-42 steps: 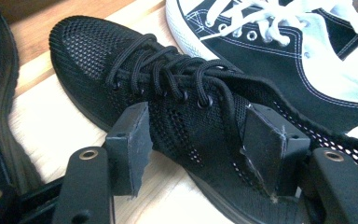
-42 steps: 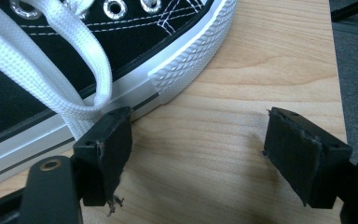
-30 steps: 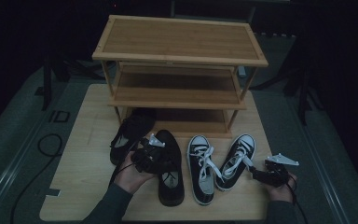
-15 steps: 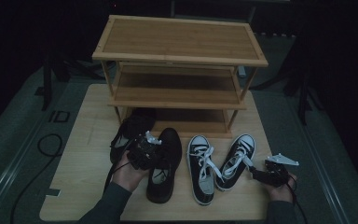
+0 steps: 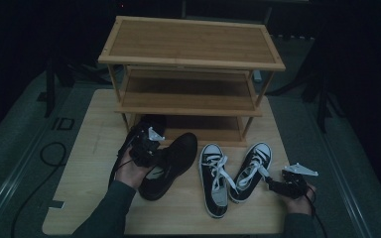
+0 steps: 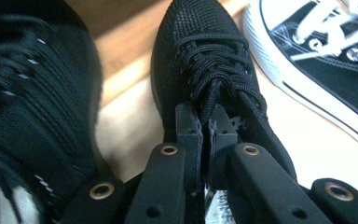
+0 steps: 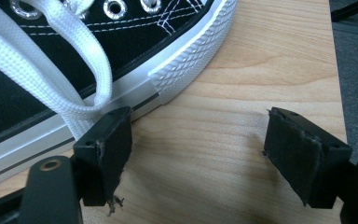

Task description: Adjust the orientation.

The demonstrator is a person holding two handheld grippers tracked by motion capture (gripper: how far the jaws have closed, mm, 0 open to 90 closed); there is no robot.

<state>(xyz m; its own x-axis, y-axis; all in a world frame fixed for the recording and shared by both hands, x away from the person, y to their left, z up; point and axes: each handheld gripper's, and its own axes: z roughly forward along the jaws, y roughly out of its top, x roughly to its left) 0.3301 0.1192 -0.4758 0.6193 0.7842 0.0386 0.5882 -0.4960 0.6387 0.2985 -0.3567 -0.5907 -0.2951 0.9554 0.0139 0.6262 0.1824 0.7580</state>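
Left gripper view shows my left gripper (image 6: pixel 206 133) pinching the tongue of the black mesh shoe (image 6: pixel 200 56) at lower centre, its jaws having just closed on it. Since a second ago the shoe has swung toward the shoe rack (image 5: pixel 191 57) at upper centre, so I judge the lift has begun. My right gripper (image 7: pixel 200 154) rests spread beside the canvas sneaker (image 7: pixel 98 51).

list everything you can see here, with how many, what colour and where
Shoe rack: one, light wood, three shelves, back of the board.
Board: one, pale wood, under everything.
Black knit shoes: two; one mid-left, its tongue pinched by the left claw; the other behind it by the rack.
Black-and-white sneakers: two, white laces; one centre, one to its right.
Cable: one, black, floor at left.
Left claw: shut on the shoe.
Right claw: open, beside a sneaker's sole.
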